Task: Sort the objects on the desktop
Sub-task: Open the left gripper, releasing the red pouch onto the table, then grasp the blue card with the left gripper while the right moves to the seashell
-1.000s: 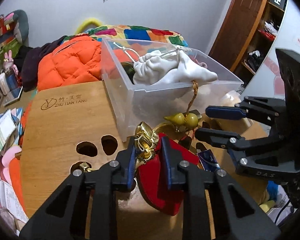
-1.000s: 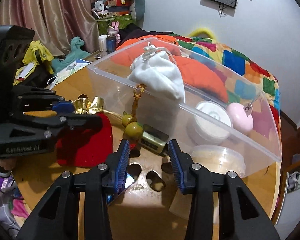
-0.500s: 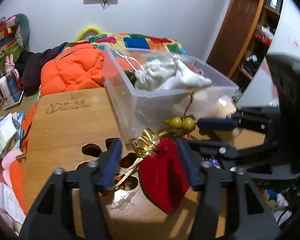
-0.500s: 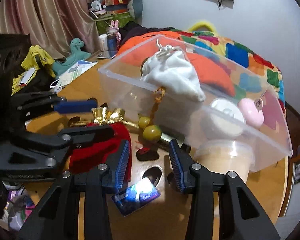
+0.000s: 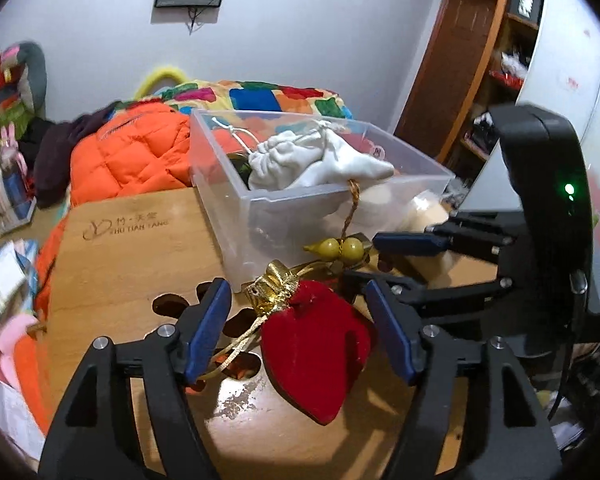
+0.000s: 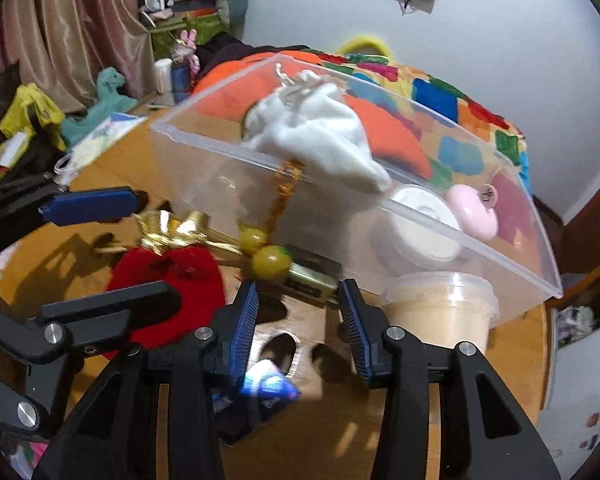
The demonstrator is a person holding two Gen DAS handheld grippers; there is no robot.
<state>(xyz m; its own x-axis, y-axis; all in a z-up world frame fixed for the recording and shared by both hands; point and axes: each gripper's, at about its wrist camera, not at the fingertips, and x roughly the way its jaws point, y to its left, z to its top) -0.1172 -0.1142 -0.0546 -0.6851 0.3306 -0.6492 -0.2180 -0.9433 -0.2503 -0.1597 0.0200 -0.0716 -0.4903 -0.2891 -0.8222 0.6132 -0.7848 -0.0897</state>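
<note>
Velvet pouch (image 5: 316,348): red, soft, light; lies just before the bin (image 5: 260,200), on the surface.
Hold: gold gathered neck (image 5: 272,288).
Left tool (image 5: 304,332): opening, astride pouch, pads clear.
Right tool (image 6: 300,320): opening, empty.

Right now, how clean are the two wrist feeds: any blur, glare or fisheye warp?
Left wrist: mostly sharp on the red pouch; glare patch on the wooden table; left margin smeared; door frame bowed by the fisheye. Right wrist: softer, with motion blur on the gourd charm and white cloth bag; the blue packet is blown out; dark vignette in the corners.
</note>
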